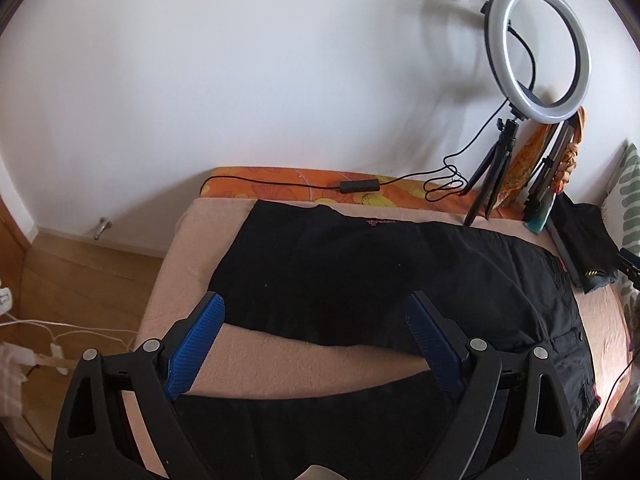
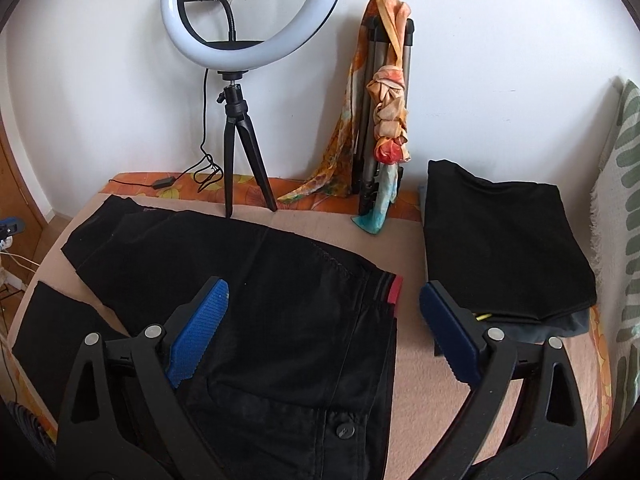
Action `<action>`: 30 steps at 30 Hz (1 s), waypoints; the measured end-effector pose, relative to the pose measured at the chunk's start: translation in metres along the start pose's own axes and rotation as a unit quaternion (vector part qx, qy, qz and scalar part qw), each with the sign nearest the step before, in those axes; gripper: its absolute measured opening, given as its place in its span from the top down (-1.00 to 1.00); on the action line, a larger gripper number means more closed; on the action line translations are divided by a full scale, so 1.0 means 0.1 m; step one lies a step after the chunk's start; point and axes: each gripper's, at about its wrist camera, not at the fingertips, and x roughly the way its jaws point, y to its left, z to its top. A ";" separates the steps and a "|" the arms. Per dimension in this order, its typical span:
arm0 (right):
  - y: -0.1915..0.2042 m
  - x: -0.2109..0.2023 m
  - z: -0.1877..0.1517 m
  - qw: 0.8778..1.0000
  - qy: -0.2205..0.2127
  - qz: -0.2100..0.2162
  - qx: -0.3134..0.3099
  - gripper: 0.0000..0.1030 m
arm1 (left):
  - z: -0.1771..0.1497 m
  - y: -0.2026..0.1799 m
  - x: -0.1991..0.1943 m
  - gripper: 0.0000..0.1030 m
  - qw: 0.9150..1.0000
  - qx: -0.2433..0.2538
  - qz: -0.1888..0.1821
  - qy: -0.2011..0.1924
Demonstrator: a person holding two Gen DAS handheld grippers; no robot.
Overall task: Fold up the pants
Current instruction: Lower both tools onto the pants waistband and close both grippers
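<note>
Black pants — spread flat on a peach blanket over the bed, legs toward the foot end, waistband with red trim toward the pillow side. Left gripper: jaws spread wide, holding nothing, above the legs. Right gripper: jaws spread wide, empty, above the waist. Ring light on a tripod by the wall; folded black garment beside the pants — apart from them.

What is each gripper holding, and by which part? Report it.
Nothing. The left gripper and right gripper are both open above the black pants, gripping no part.
</note>
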 end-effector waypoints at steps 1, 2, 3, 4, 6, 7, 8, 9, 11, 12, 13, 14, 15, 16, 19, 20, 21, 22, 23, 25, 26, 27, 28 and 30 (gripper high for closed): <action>0.01 0.11 0.05 1.000 0.004 0.004 -0.009 -0.91 | 0.06 0.04 0.11 -0.78 1.000 -0.002 0.001 0.007; 0.04 0.22 0.10 1.000 0.009 0.009 -0.022 -0.91 | 0.12 0.09 0.22 -0.78 1.000 -0.004 0.000 0.014; 0.07 0.32 0.14 0.999 0.013 0.014 -0.037 -0.91 | 0.18 0.12 0.33 -0.78 1.000 -0.004 0.002 0.021; 0.10 0.43 0.17 0.998 0.019 0.019 -0.051 -0.91 | 0.24 0.16 0.45 -0.78 1.000 -0.003 0.007 0.029; 0.12 0.64 0.23 0.997 0.033 0.020 -0.072 -0.91 | 0.34 0.23 0.66 -0.70 0.999 -0.002 0.017 0.040; 0.12 0.74 0.25 0.996 0.041 0.024 -0.080 -0.91 | 0.38 0.27 0.77 -0.66 0.999 -0.005 0.021 0.045; 0.12 0.83 0.27 0.995 0.049 0.029 -0.085 -0.91 | 0.42 0.32 0.87 -0.61 0.999 -0.011 0.021 0.049; 0.12 0.94 0.29 0.994 0.058 0.034 -0.090 -0.91 | 0.46 0.36 0.96 -0.60 0.998 -0.019 0.020 0.053; 0.12 1.12 0.33 0.992 0.074 0.043 -0.093 -0.91 | 0.54 0.43 1.15 -0.60 0.998 -0.029 0.019 0.062; 0.11 1.20 0.35 0.991 0.081 0.047 -0.093 -0.91 | 0.58 0.45 1.24 -0.60 0.997 -0.029 0.021 0.065; 0.09 1.30 0.37 0.990 0.090 0.052 -0.091 -0.91 | 0.62 0.48 1.34 -0.60 0.997 -0.032 0.023 0.068; 0.07 1.39 0.39 0.990 0.097 0.054 -0.090 -0.91 | 0.66 0.51 1.43 -0.60 0.997 -0.036 0.022 0.071; 0.07 1.47 0.41 0.989 0.103 0.056 -0.089 -0.91 | 0.69 0.53 1.54 -0.60 0.996 -0.042 0.022 0.076; 0.07 1.54 0.41 0.988 0.110 0.059 -0.088 -0.91 | 0.73 0.57 1.63 -0.60 0.995 -0.049 0.025 0.079; 0.07 1.76 0.42 0.985 0.127 0.068 -0.092 -0.87 | 0.82 0.69 1.87 -0.60 0.994 -0.066 0.036 0.084; 0.06 1.82 0.42 0.984 0.133 0.071 -0.095 -0.86 | 0.85 0.72 1.94 -0.60 0.993 -0.071 0.038 0.086; 0.06 1.88 0.42 0.983 0.138 0.072 -0.097 -0.86 | 0.87 0.74 2.01 -0.60 0.993 -0.074 0.040 0.088; 0.06 1.93 0.43 0.982 0.142 0.074 -0.099 -0.86 | 0.88 0.76 2.07 -0.60 0.992 -0.076 0.042 0.091; 0.06 1.99 0.43 0.981 0.147 0.079 -0.099 -0.86 | 0.90 0.77 2.14 -0.60 0.992 -0.076 0.041 0.096; 0.07 2.09 0.43 0.978 0.157 0.091 -0.099 -0.86 | 0.91 0.79 2.26 -0.53 0.991 -0.071 0.042 0.106; 0.08 2.14 0.43 0.977 0.160 0.093 -0.102 -0.86 | 0.91 0.79 2.31 -0.41 0.991 -0.067 0.044 0.111; 0.09 2.17 0.43 0.977 0.160 0.093 -0.105 -0.86 | 0.91 0.77 2.36 -0.33 0.990 -0.063 0.048 0.114; 0.09 2.21 0.44 0.977 0.161 0.092 -0.108 -0.86 | 0.91 0.77 2.38 -0.31 0.990 -0.060 0.052 0.116; 0.08 2.28 0.44 0.975 0.165 0.101 -0.105 -0.86 | 0.89 0.76 2.42 -0.12 0.990 -0.059 0.049 0.119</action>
